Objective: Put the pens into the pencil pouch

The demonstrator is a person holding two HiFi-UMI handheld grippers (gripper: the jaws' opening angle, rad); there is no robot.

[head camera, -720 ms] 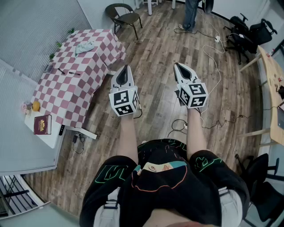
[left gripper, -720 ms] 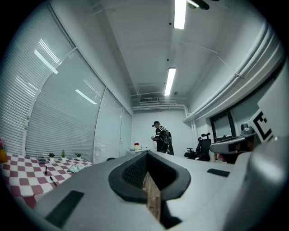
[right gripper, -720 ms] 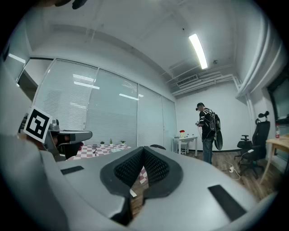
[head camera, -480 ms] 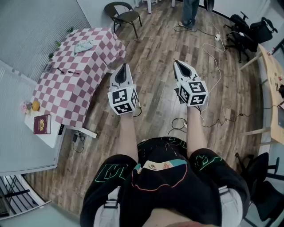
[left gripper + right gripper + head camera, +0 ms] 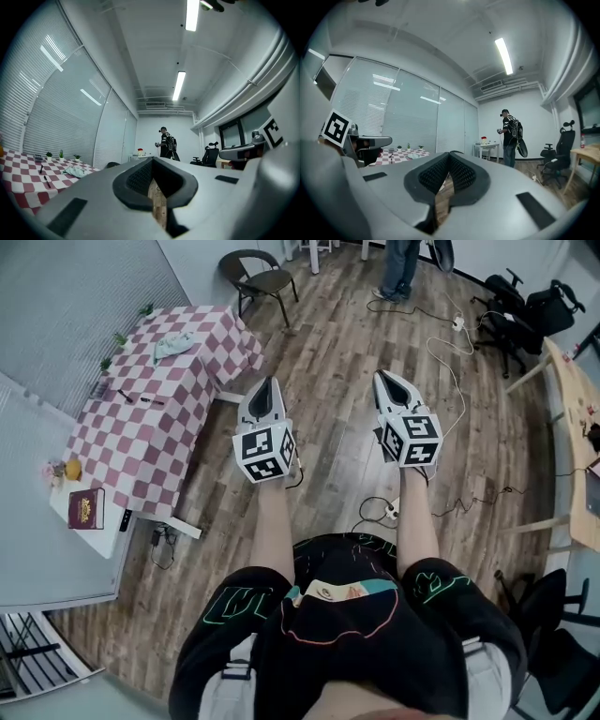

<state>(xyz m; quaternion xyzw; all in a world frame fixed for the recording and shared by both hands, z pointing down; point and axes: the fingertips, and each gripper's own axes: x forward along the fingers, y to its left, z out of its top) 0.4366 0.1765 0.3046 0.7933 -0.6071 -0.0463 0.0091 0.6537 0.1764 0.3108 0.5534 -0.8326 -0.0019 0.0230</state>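
Lying on tbl [image 5: 141, 451]: 2 dark pens [image 5: 125, 396], pale-green pouch [image 5: 174, 346]; left gripper [image 5: 154, 163], right gripper [image 5: 449, 158] jaws shut, empty.

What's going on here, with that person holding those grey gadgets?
A person stands on the wood floor holding a grey two-finger gripper in each hand: left gripper and right gripper, both level, shut and empty. The job has not started. To the person's left, a table with a pink-and-white checked cloth carries two dark pens and a crumpled pale green fabric pouch; neither gripper is near them.
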